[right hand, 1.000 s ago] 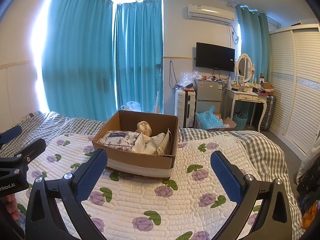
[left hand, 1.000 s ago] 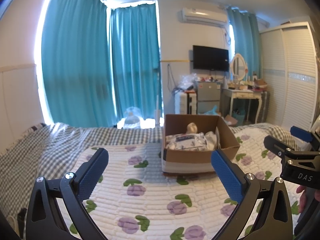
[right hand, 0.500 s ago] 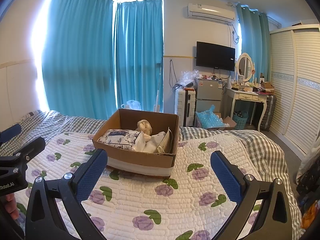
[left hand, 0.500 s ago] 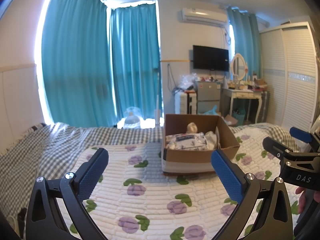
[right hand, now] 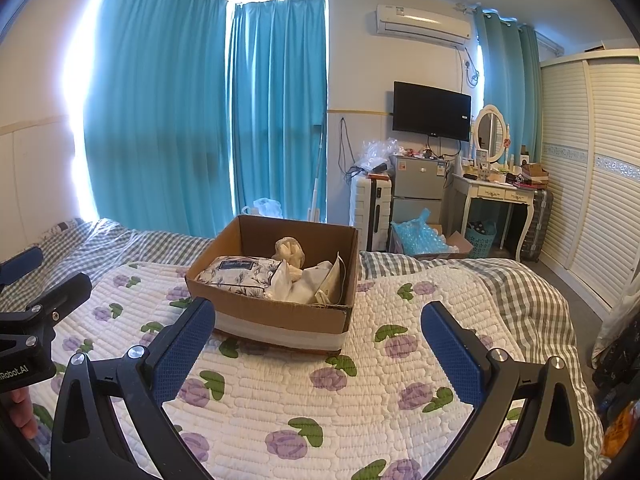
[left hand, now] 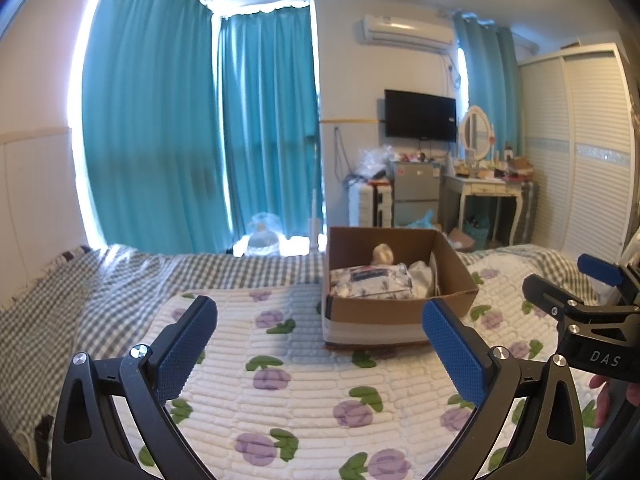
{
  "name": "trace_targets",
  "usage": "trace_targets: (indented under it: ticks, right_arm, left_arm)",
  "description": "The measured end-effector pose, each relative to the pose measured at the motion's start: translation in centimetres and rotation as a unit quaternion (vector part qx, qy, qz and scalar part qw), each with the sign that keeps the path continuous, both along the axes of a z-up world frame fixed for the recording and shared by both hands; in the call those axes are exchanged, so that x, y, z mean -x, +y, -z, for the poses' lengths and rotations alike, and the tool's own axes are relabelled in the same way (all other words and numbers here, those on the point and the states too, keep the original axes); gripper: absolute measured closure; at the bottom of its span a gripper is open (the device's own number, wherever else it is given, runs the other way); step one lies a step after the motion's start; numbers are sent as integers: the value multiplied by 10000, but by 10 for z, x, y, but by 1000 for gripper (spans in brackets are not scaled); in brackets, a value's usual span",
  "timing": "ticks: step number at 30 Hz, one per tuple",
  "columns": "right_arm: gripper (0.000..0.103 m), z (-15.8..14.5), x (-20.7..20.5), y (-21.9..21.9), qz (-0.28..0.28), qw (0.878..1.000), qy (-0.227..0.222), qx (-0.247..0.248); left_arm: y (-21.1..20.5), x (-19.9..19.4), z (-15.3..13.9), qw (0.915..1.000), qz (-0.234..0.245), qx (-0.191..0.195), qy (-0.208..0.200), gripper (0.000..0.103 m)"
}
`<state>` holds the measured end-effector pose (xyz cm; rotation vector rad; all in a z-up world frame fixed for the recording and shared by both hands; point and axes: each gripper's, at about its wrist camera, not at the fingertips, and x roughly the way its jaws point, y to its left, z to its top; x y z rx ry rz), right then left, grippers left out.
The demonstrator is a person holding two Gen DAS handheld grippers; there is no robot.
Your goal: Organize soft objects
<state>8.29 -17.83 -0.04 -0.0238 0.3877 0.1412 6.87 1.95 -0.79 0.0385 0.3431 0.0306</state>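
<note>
A brown cardboard box [left hand: 400, 312] [right hand: 280, 320] stands on the bed's white quilt with purple flowers [left hand: 288, 392] [right hand: 304, 400]. Inside lie a floral-patterned soft pack [left hand: 368, 282] [right hand: 240, 274], white soft items [right hand: 308, 286] and a beige bundle [left hand: 383, 254] [right hand: 290, 250]. My left gripper [left hand: 320, 344] is open and empty, short of the box. My right gripper [right hand: 318, 344] is open and empty, also short of the box. Each gripper shows at the other view's edge: the right one [left hand: 592, 320], the left one [right hand: 32, 320].
A grey checked blanket [left hand: 100, 280] covers the bed's far side. Teal curtains [right hand: 208, 120] hang behind. A small fridge [right hand: 418, 188], a white dressing table [right hand: 500, 196] and a wardrobe [right hand: 592, 168] stand at the right, past the bed's edge.
</note>
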Motion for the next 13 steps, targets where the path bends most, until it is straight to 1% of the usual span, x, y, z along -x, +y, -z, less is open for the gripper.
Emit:
trace_targets:
  ticks: [7,10,13]
  right_arm:
    - [0,3,0,0,-8,10000,22,16]
    - [0,5,1,-1,-5,10000,41,13]
    - [0,6,1,-1,-5,10000,49,24]
  left_arm:
    - [-1,0,1,10000,-18,-2,22,0]
    - [0,0,3,9999,-9,63,97,0]
    - [1,0,3,9999,-28,74,83,0]
